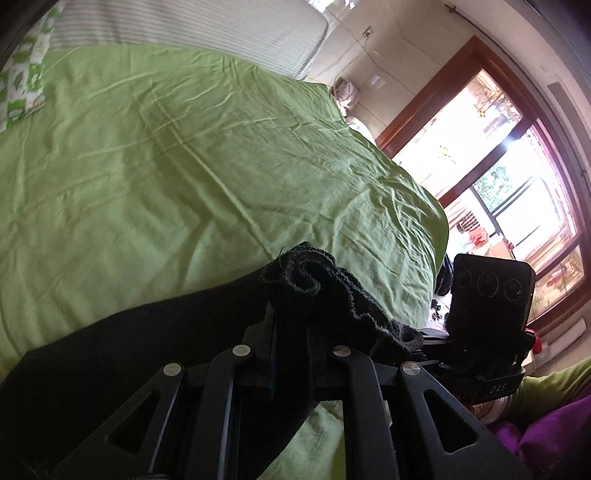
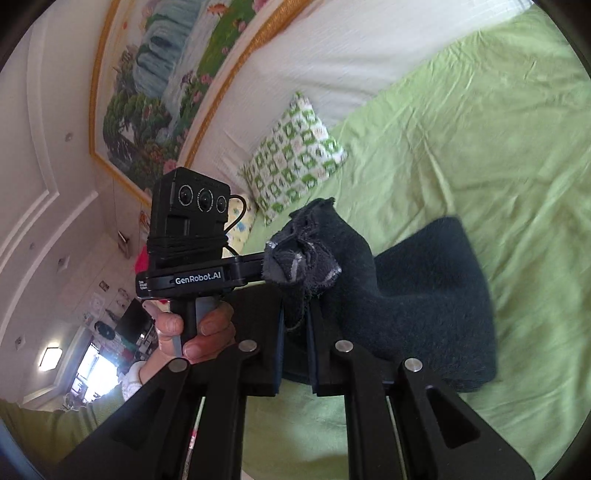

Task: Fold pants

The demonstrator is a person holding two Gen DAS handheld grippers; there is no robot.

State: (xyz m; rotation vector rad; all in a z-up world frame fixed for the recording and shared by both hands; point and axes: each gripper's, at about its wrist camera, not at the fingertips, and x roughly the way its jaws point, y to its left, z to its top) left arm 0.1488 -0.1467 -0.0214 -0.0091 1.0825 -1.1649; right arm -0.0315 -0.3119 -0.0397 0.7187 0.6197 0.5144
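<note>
While both grippers hung above the bed, each one had a bunched edge of the black pants (image 1: 122, 354) pinched between its fingers. In the left wrist view, the left gripper (image 1: 290, 325) had its jaws clenched on a frayed, curled hem, and the dark cloth ran from there down to the near left, draped over the green sheet (image 1: 192, 155). Just to the right of that gripper sat the other gripper's camera block (image 1: 491, 291), close by and at about the same height. A striped white headboard (image 1: 207, 29) stood at the far edge, a green-and-white patterned pillow (image 1: 22, 74) lay at the far left, and a bright window with a wooden frame (image 1: 491, 173) filled the right side.

In the right wrist view, the right gripper (image 2: 297, 314) was likewise clamped on a crumpled hem of the pants (image 2: 424, 295), whose cloth spread out to the right in a doubled, thick layer hanging above the sheet (image 2: 480, 147). Just to the left, the left gripper (image 2: 192, 266) showed its label and camera block, with the person's left hand (image 2: 195, 332) wrapped round its handle. The patterned pillow (image 2: 295, 158) rested farther off against the white headboard (image 2: 332, 48), and a framed landscape painting (image 2: 166, 81) hung on the wall at the far left.
</note>
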